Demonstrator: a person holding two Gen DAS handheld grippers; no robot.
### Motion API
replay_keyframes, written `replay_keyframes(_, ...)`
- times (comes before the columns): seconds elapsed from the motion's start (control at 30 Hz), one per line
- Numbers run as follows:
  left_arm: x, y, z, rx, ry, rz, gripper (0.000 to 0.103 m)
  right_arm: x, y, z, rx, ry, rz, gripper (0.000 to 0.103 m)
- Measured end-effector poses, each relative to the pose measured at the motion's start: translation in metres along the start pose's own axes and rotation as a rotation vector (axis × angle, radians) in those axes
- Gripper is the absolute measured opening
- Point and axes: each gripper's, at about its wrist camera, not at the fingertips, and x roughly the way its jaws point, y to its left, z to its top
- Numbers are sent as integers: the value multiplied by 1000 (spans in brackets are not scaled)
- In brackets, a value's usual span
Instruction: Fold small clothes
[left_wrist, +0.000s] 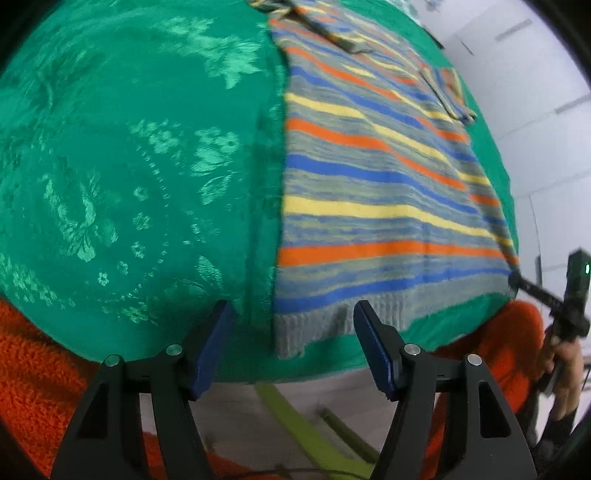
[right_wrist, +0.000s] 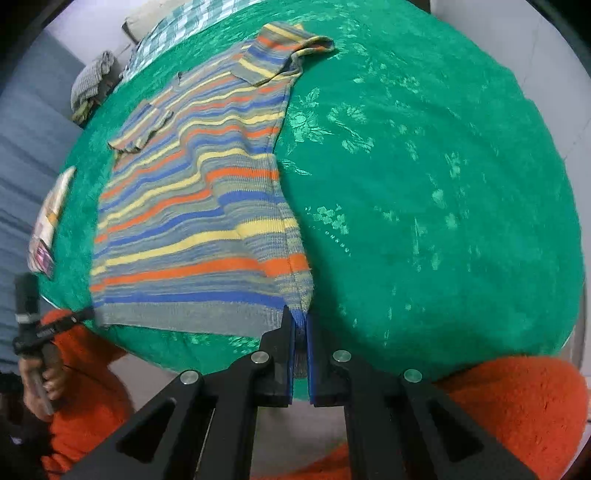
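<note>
A: Biggest first. Round table under green floral tablecloth (right_wrist: 424, 184), filling both views. Striped knit sweater (right_wrist: 192, 206) spread flat on its near half, hem toward the table edge, both short sleeves already turned in over the body.

B: Clutter?

A: Checked cloth (right_wrist: 177, 26) and a crumpled grey garment (right_wrist: 92, 81) at the far rim, a printed packet (right_wrist: 50, 221) at the side edge. All well apart from the sweater.

B: Grippers?

A: Right gripper (right_wrist: 301, 325) pinched nearly closed on the sweater's hem corner, knit bunched between the blue pads. Left gripper (left_wrist: 293, 325) wide open, nothing held, hovering just above the near table edge with the other hem corner (left_wrist: 291, 336) sitting between its fingers.

B: Step in hand?

A: Probably securing both hem corners before a bottom-to-top fold. Only one corner taken so far.

B: Tips?

A: Lower the left onto the ribbed hem, bite both knit layers, not the tablecloth underneath. Match the right's depth of grip so the hem lifts level. Then lift together, carry away toward the collar, keep the hem taut so the tucked sleeves stay put. Risk: soft knit stretching or slipping if pinched by the edge only.
</note>
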Motion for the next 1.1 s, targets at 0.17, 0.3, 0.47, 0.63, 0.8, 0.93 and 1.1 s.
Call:
replay_keyframes(0.17, 13, -9, 2, 10, 34, -25, 4, 6, -3, -2, 8, -9, -2, 5)
replay_keyframes(0.3, -28, -16, 0, 61, -49, 29, 3, -8, -3, -8, 2, -15, 51, 5)
replay_keyframes(0.47, -51, -14, -7, 169, -42, 214, 3, -27, 18, -16, -44, 4, 92, 5)
replay_keyframes(0.63, -15, -1, -12, 168, 35, 315, 3, 33, 33, -25, -76, 142, 36, 5)
replay_keyframes(0.8, 2, 3, -17, 148, 45, 326, 3, 45, 34, -29, -66, 157, 8, 5)
replay_keyframes(0.93, 7, 13, -10, 116, 51, 318, 3, 49, 32, -27, -50, 167, 6, 5)
replay_keyframes(1.1, 8, 15, -9, 112, 49, 317, 4, 57, 33, -27, -56, 173, -8, 5)
